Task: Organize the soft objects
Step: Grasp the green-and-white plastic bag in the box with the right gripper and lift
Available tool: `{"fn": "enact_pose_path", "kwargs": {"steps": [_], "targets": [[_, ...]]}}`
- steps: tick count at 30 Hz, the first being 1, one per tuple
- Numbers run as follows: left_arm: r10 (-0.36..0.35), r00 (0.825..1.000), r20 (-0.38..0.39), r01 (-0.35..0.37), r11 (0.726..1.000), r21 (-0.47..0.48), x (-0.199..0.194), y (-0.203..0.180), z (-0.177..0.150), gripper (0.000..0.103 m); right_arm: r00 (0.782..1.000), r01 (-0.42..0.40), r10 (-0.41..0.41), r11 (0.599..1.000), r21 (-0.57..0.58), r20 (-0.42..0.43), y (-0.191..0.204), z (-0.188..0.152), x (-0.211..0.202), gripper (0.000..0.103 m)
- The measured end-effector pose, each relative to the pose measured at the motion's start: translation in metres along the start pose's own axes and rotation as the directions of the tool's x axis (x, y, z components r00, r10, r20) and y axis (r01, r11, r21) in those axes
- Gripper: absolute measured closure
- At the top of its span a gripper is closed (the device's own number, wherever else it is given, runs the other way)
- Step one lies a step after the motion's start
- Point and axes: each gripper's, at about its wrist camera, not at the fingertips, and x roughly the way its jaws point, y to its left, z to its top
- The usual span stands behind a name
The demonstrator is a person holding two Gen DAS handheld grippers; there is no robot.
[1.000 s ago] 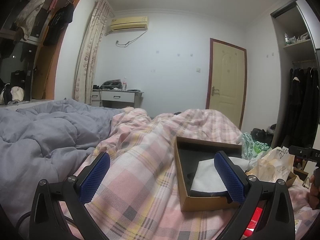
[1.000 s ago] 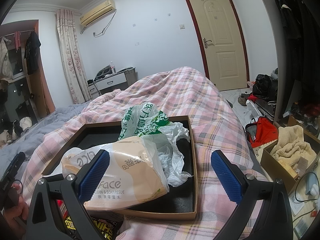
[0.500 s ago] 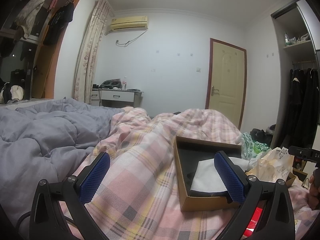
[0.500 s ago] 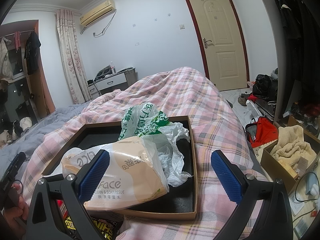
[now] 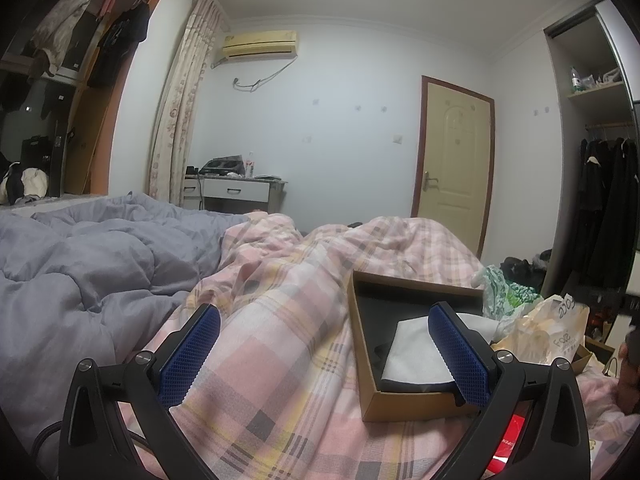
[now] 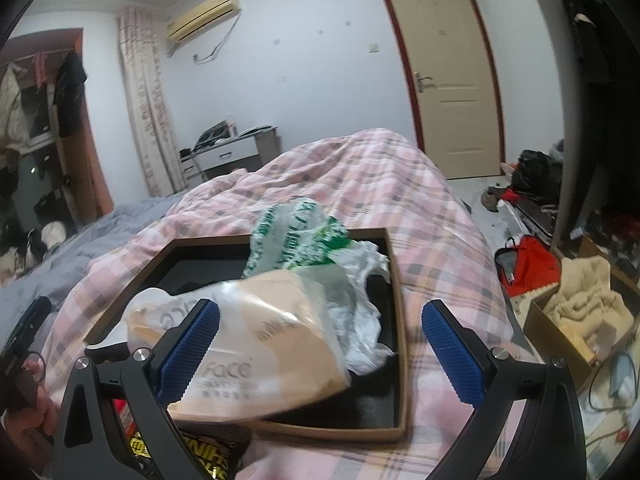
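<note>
A shallow brown box [image 6: 396, 360] with a black lining lies on the pink plaid quilt [image 6: 360, 184]. A tan tissue pack [image 6: 272, 344] in clear wrap and a green-and-white plastic bag [image 6: 296, 236] lie in it. My right gripper [image 6: 320, 354] is open just above the tissue pack, empty. In the left wrist view the box [image 5: 404, 400] holds a white folded cloth [image 5: 416, 356], with the tissue pack [image 5: 552, 336] and the bag [image 5: 504, 292] at its right. My left gripper [image 5: 324, 356] is open and empty over the quilt [image 5: 280, 320], left of the box.
A grey duvet [image 5: 80, 280] covers the bed's left side. A dark snack packet [image 6: 208, 452] lies at the box's near edge. A cardboard box with cream fabric [image 6: 580, 312] and a red bag [image 6: 532, 268] are on the floor at right. A door [image 6: 452, 80] is at the back.
The right gripper has tipped forward and moved a little over the tissue pack, so the box sits lower in its view. The left gripper has barely moved.
</note>
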Motion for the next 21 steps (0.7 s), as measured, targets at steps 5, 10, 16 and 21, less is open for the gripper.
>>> {"fn": "enact_pose_path", "kwargs": {"steps": [5, 10, 16, 21], "targets": [[0.002, 1.000, -0.008, -0.002, 1.000, -0.003, 0.002, 0.000, 0.000, 0.000, 0.998, -0.062, 0.064, 0.994, -0.093, 0.013, 0.018, 0.043, -0.004, 0.002], [0.003, 1.000, -0.011, -0.003, 1.000, -0.004, 0.003, 0.000, 0.000, 0.000, 0.987, -0.036, 0.026, 0.998, -0.058, -0.157, 0.018, 0.082, 0.041, 0.002], [0.005, 1.000, -0.013, -0.005, 1.000, -0.005, 0.003, 0.000, 0.000, 0.000, 0.919, 0.050, -0.073, 0.996, -0.069, -0.388, 0.006, 0.069, 0.110, 0.002], [0.005, 1.000, -0.013, -0.005, 1.000, -0.005, 0.003, 0.000, 0.000, 0.000, 0.861, 0.076, -0.115, 0.992, -0.098, -0.495, 0.000, 0.052, 0.132, 0.002]]}}
